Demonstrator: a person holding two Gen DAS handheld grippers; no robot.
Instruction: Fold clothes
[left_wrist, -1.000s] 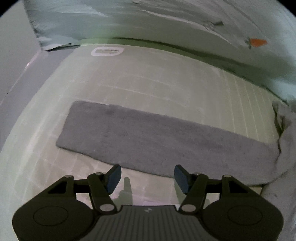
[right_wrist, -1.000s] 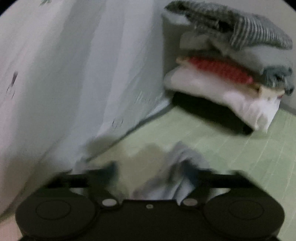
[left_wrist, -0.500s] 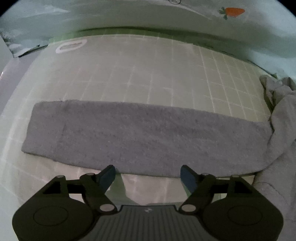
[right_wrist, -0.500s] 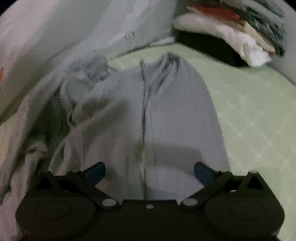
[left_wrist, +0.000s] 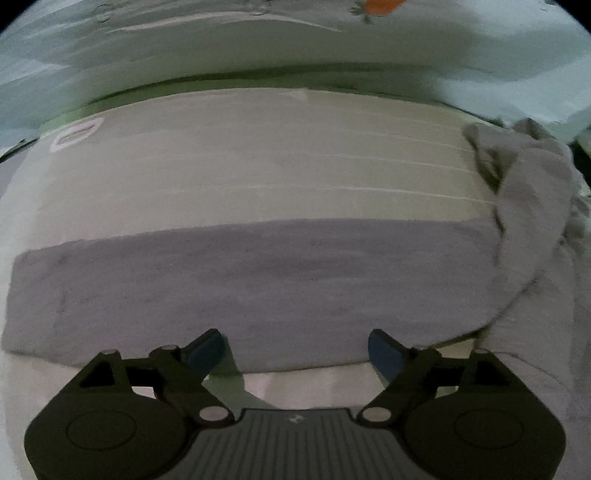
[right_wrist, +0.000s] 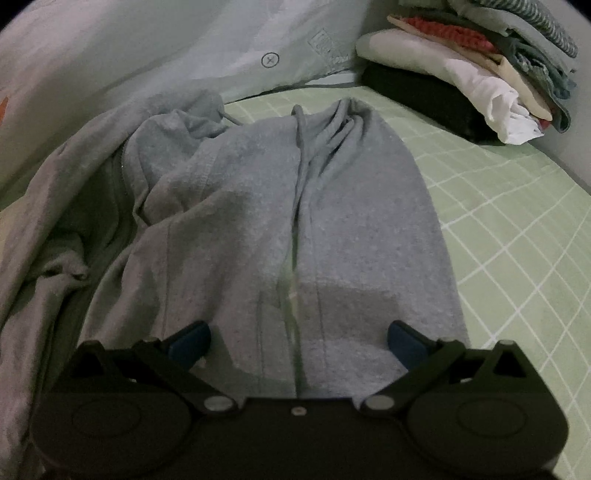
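A grey hooded sweatshirt lies on the green checked sheet, its hood and drawstrings toward the far end. One long grey sleeve stretches flat across the left wrist view, joining the rumpled body of the garment at the right. My left gripper hovers at the sleeve's near edge; its jaws are opening, with nothing pinched between the blue pads. My right gripper stands wide open just over the sweatshirt's lower hem, its pads apart on either side of the front seam and not pressing the cloth.
A stack of folded clothes rests on a dark block at the far right of the bed. A pale blue duvet is bunched along the far side, with an orange carrot print. A white label marks the sheet.
The left gripper has drawn closer to the sleeve and its jaws have spread wider. The right gripper swung down from facing the duvet and clothes stack to hover over the sweatshirt.
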